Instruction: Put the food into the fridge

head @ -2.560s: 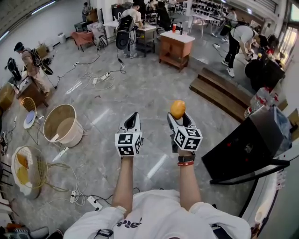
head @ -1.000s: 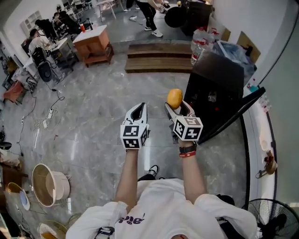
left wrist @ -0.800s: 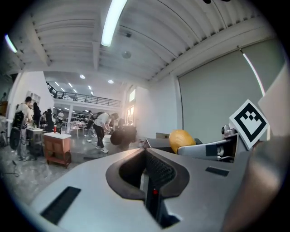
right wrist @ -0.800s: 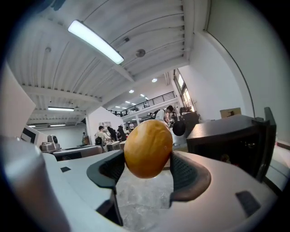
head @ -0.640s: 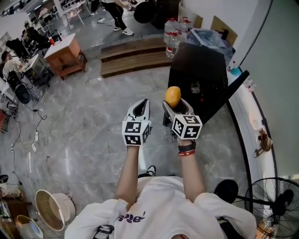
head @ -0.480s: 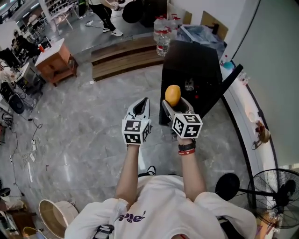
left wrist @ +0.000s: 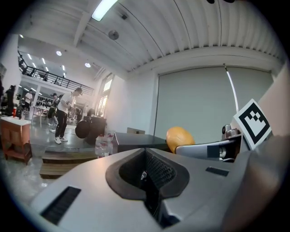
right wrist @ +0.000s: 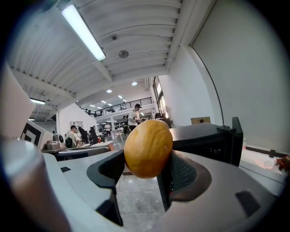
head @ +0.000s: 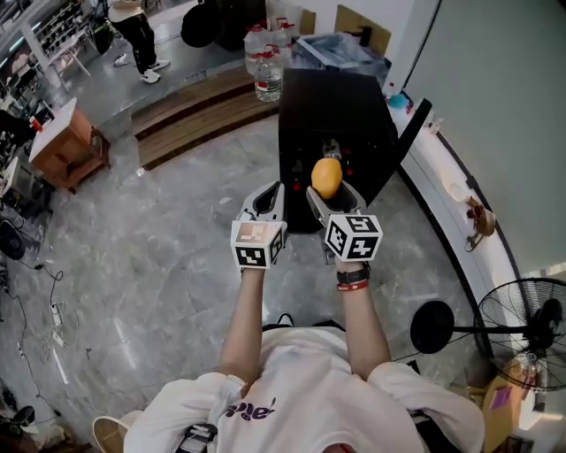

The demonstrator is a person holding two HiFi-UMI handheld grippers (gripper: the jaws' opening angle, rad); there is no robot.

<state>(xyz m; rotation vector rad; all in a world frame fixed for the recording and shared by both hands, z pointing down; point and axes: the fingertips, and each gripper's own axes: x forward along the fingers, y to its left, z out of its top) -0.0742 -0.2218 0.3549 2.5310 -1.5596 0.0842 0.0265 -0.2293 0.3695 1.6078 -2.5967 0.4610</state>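
Note:
An orange-yellow fruit (head: 326, 177) (right wrist: 148, 148) sits between the jaws of my right gripper (head: 328, 190) (right wrist: 138, 174), which is shut on it. The fruit (left wrist: 180, 138) also shows in the left gripper view. My left gripper (head: 267, 199) (left wrist: 146, 181) is held beside the right one at the same height, jaws shut with nothing between them. A black fridge (head: 332, 106) (right wrist: 204, 136) stands right ahead of both grippers, its door (head: 409, 133) swung open to the right.
Water bottles (head: 265, 71) and a plastic-covered box (head: 340, 51) stand behind the fridge. A wooden platform (head: 195, 106) lies to the left, a wooden cabinet (head: 66, 142) further left. A fan (head: 522, 332) stands at the right. A person (head: 133, 26) walks at the back.
The view has swung toward the black fridge, which now stands straight ahead and closer. Both grippers keep their pose, and the fruit stays in the right one.

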